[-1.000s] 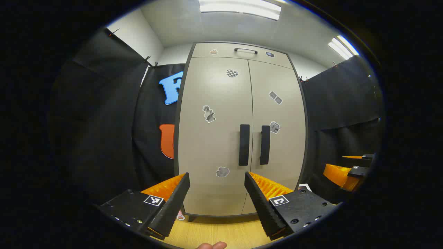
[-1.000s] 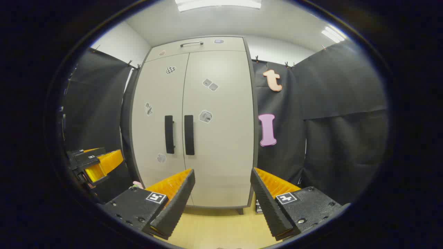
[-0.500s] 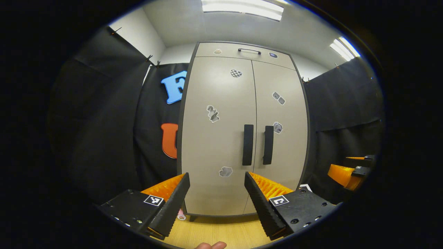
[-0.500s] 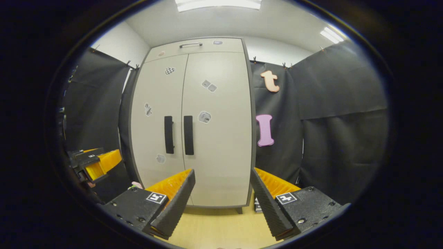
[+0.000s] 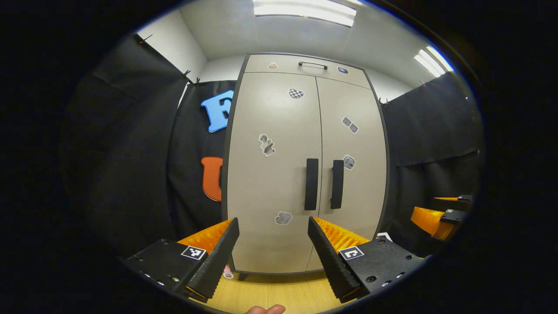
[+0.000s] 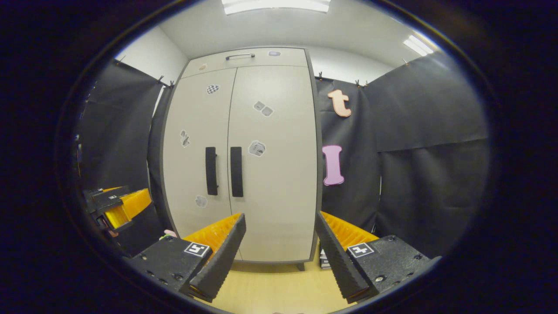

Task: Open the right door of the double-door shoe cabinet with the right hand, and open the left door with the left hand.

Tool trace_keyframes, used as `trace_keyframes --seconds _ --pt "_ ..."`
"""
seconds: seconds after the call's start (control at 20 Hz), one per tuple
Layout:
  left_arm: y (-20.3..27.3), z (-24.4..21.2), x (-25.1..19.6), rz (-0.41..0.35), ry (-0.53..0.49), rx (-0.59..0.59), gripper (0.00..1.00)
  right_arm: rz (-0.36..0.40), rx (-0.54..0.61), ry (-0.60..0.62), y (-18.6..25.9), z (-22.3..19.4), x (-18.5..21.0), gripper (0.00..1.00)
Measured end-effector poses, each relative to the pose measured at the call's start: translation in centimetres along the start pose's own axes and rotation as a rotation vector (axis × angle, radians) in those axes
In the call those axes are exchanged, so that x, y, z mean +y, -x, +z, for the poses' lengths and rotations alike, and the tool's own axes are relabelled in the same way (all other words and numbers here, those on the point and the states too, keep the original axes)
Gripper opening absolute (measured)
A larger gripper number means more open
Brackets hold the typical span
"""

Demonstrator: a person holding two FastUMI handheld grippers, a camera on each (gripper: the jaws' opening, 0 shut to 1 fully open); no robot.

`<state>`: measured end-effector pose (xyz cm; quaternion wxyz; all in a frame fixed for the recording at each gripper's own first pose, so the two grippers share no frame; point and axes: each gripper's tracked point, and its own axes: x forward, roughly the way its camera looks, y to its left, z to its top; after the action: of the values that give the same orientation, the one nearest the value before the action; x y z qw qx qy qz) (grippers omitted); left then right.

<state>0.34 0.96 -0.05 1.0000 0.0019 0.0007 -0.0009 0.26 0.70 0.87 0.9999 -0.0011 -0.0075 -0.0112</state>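
The right gripper [image 6: 279, 244] has its fingers spread wide, empty, black ribbed wedges backed with orange ridged plastic. Up at about 11 o'clock from them, well apart, stands the right door handle [image 6: 236, 171]: a matte black bar, its long axis vertical, mounted just beside the centre seam of the shoe cabinet [image 6: 279, 183]. The left door handle [image 6: 211, 170] stands just beyond the seam, a near twin.

The left gripper [image 5: 273, 244] is likewise spread and holding nothing. In the left gripper view the left door handle [image 5: 311, 184] sits at about 1 o'clock from the fingers, well apart, with the right door handle [image 5: 336, 184] just past it. By this look each gripper lies nearer its own door's handle, and the right goes first by the task wording.

Both doors are shut: flat, smooth beige panels, dotted with small grey stickers, framed in dark edging. A slim metal pull [image 6: 240, 55] sits on the top panel. The floor [image 6: 279, 292] is pale wood-grain. A judgement: the vertical bars call for fingers closing side to side.
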Motion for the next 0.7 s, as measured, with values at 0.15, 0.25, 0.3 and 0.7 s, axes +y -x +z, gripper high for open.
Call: trace_keyframes --seconds 0.15,0.25,0.3,0.7 --pt "0.4 -0.6 -0.6 -0.036 0.018 0.020 0.95 0.041 -0.026 -0.010 -1.8 1.5 1.2 0.99" --pt "0.6 -1.0 -0.7 -0.045 0.021 0.033 0.95 0.049 -0.045 0.013 -3.5 2.8 1.9 1.00" --pt "0.7 -1.1 -0.8 -0.044 0.017 0.034 0.95 0.057 -0.051 0.020 -4.5 3.5 2.4 0.99" --pt "1.9 -1.0 0.6 -0.017 0.016 0.024 0.95 0.134 -0.049 0.008 -13.7 6.7 8.3 1.00"
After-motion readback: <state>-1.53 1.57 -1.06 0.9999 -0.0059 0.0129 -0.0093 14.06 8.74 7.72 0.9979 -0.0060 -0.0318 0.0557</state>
